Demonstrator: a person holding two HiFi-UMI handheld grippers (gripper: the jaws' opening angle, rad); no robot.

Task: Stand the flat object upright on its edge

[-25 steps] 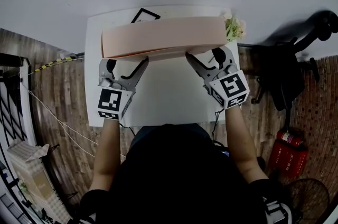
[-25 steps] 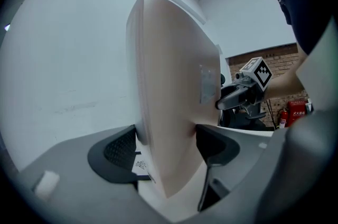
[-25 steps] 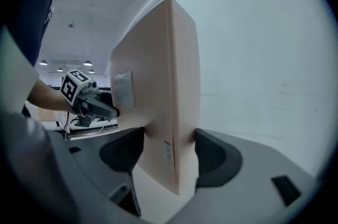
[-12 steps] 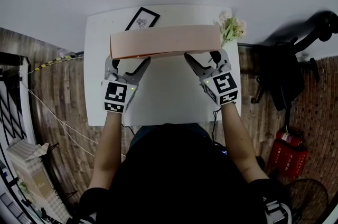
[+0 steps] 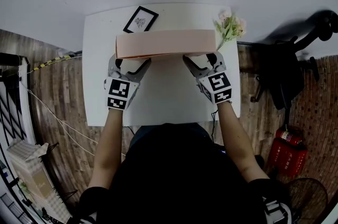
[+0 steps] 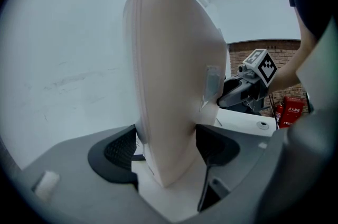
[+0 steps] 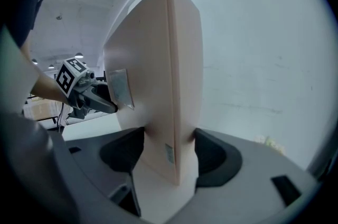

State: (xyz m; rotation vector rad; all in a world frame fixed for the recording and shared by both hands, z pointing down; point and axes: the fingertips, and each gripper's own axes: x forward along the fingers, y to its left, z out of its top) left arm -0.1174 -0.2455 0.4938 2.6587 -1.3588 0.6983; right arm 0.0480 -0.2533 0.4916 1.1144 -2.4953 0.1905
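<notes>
Gripping the box (image 5: 165, 40) by its near edge, left hand-held gripper (image 5: 130, 61) and right hand-held gripper (image 5: 202, 57) are holding it upright above the desk (image 5: 158, 96).

Pink flat box (image 5: 165, 43) held by left tongs (image 5: 131, 62) and right tongs (image 5: 200, 58), white table (image 5: 158, 104) beneath

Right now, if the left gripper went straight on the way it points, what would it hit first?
The pink box, which is clamped between the left gripper's jaws. Past it, the picture frame on the table looks roughly in line, though depth is unclear.
</notes>
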